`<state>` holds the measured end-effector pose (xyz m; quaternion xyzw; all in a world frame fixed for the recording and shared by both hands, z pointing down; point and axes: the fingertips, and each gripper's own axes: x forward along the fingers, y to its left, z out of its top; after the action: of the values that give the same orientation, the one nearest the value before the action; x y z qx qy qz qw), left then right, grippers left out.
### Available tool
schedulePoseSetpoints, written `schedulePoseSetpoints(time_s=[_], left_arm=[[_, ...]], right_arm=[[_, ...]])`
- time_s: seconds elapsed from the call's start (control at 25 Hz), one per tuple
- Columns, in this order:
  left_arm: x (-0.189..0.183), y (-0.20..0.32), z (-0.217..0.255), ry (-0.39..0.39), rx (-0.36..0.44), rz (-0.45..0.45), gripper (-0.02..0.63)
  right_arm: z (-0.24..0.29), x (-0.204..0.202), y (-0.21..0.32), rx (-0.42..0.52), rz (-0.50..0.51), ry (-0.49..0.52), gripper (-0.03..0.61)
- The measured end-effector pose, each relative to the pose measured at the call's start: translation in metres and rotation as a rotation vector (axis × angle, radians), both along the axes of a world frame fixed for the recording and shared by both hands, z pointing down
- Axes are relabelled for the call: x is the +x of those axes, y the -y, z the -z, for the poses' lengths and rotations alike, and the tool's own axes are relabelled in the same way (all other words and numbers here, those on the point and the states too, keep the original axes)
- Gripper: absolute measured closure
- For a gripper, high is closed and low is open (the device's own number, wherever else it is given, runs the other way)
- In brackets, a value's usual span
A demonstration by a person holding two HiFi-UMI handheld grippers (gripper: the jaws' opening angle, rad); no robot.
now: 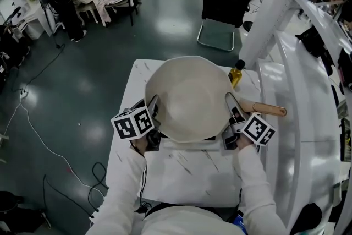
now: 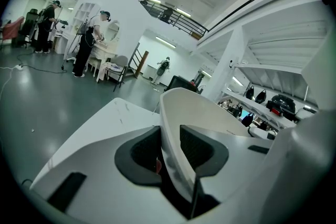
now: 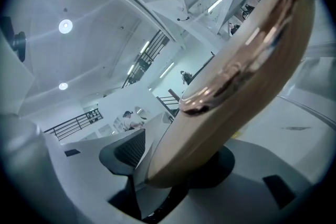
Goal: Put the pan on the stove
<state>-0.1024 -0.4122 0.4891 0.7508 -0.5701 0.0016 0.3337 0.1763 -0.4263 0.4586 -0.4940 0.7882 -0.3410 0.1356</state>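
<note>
Gripping the cream pan [image 1: 187, 97] from both sides, the two claws held it over the white table [image 1: 187, 173]. The left gripper [image 1: 153, 110] was clamped on the pan's near-left rim, the wall pinched between its pads. The right gripper [image 1: 234, 110] was closed round the wooden handle [image 1: 270, 110] close to the bowl. A yellow bottle [image 1: 236, 73] stood just behind the pan

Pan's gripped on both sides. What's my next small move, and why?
Probably lower it, keeping it level: the left gripper clamps the rim of the pan, the right gripper its wooden handle, over the white table. The stove isn't clearly visible.
</note>
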Motion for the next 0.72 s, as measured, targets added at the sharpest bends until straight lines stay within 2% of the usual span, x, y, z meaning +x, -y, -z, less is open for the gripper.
schedulePoseSetpoints(time_s=[0.24, 0.72], left_arm=[[0.001, 0.004, -0.008, 0.002, -0.018, -0.007, 0.497], [0.003, 0.013, -0.011, -0.005, -0.018, -0.005, 0.495]], right_arm=[[-0.012, 0.001, 0.002, -0.024, -0.005, 0.010, 0.322], [-0.008, 0.003, 0.012, -0.007, -0.008, 0.001, 0.322]])
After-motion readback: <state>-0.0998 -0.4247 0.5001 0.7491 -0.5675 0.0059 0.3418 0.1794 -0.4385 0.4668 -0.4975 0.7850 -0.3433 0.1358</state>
